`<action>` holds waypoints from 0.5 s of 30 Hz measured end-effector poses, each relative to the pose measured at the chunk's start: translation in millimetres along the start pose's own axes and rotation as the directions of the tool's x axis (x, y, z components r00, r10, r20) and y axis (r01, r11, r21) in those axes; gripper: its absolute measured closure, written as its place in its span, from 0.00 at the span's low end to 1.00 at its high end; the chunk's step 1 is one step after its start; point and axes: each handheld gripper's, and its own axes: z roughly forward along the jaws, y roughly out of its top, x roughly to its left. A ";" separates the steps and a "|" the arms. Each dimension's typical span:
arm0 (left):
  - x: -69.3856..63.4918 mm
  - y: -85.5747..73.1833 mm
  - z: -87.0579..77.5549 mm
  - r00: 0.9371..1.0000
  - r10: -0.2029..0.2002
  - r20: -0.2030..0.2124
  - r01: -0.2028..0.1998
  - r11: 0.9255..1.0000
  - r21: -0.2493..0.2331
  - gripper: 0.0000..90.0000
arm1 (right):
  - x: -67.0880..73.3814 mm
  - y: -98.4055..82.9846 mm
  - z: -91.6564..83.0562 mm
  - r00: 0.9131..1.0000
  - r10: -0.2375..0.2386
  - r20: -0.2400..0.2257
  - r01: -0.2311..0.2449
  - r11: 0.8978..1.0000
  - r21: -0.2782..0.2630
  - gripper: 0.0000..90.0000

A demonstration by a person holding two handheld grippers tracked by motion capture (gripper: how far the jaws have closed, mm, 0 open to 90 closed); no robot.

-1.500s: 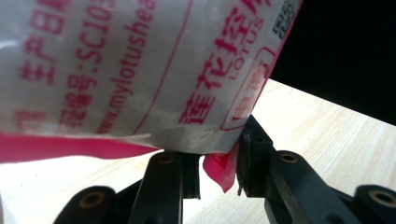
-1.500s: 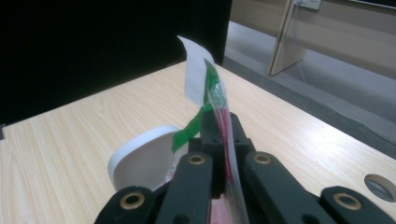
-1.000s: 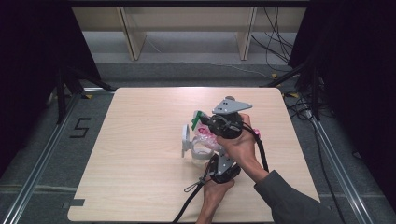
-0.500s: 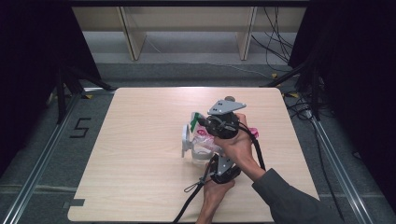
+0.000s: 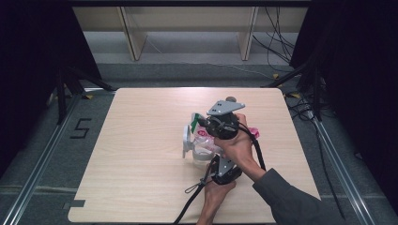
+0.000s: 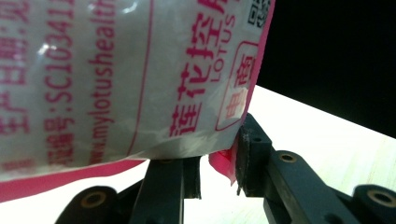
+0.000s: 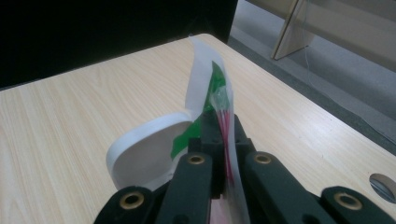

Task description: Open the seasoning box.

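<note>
Crinkly clear plastic printed in pink is what we are pinching: our right gripper is clamping its jaws tight on the packet's top edge at the centre of its view, while our left gripper is nipping the pink bottom seam low in its view. In the high view we are holding the packet just right of centre over the wooden table. It is looking light, limp and slippery, so we are judging the flat sealed edges the safest hold, beside the white-and-green strip.

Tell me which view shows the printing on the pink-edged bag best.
The left gripper view: the bag sits close, its pink lettering large and legible. In the high view the bag is small and partly hidden by hands. The right gripper view catches the bag edge-on, pinched in the right gripper.
</note>
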 end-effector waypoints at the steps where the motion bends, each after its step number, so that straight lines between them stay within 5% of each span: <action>1: 0.0 0.1 -0.1 1.000 0.000 0.000 0.000 1.000 0.002 0.82 | 0.0 0.1 -0.5 1.000 0.001 -0.006 -0.001 1.000 0.009 1.00; 10: -1.2 0.2 0.6 1.000 0.006 0.010 -0.006 1.000 -0.001 0.82 | 1.4 0.0 0.6 1.000 0.002 -0.004 -0.002 1.000 0.018 1.00; 11: -4.6 0.0 3.5 0.999 -0.035 0.024 0.036 0.999 -0.034 0.82 | 1.4 -0.4 0.9 1.000 -0.016 0.000 0.016 1.000 0.023 1.00; 15: -4.7 0.4 2.7 0.999 -0.031 0.020 0.032 0.999 -0.038 0.82 | 3.3 -0.3 2.6 1.000 -0.019 0.000 0.019 1.000 0.017 1.00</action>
